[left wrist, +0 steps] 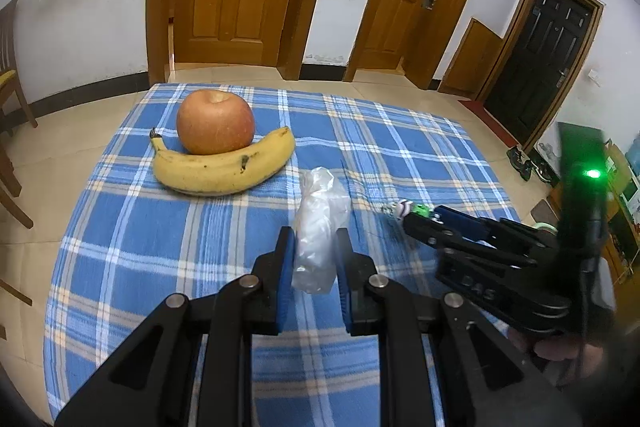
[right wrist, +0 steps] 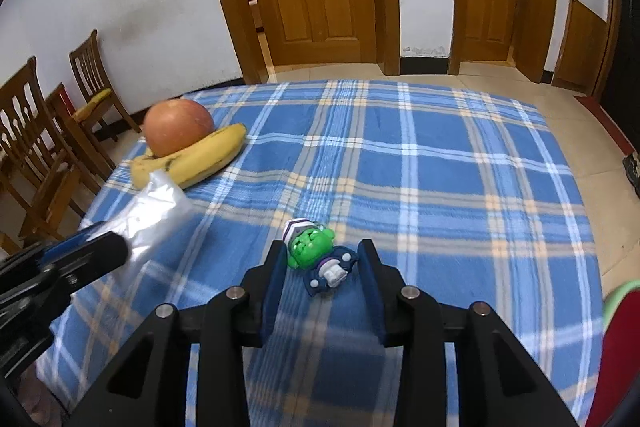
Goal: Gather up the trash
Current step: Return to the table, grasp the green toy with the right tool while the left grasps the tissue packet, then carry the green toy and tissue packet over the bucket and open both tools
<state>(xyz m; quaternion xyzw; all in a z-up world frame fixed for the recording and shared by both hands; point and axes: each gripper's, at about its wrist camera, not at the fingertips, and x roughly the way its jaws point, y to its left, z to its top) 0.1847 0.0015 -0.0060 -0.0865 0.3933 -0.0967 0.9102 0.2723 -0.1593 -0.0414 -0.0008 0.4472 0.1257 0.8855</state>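
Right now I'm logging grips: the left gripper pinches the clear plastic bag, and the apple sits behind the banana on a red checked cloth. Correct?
Not quite: the cloth is blue checked, as the left wrist view shows. The left gripper does pinch the clear plastic bag, and the apple sits behind the banana.

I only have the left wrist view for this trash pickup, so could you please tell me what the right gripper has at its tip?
Observer: A small toy figure lies on the tablecloth, between the jaws of the right gripper.
Operator: Thank you. Is it gripped already?
Observer: I cannot tell. The jaws flank it closely, but it lies flat on the cloth.
Operator: What does it look like, please?
Observer: It has a green face, a dark blue body and a white-and-purple cap.
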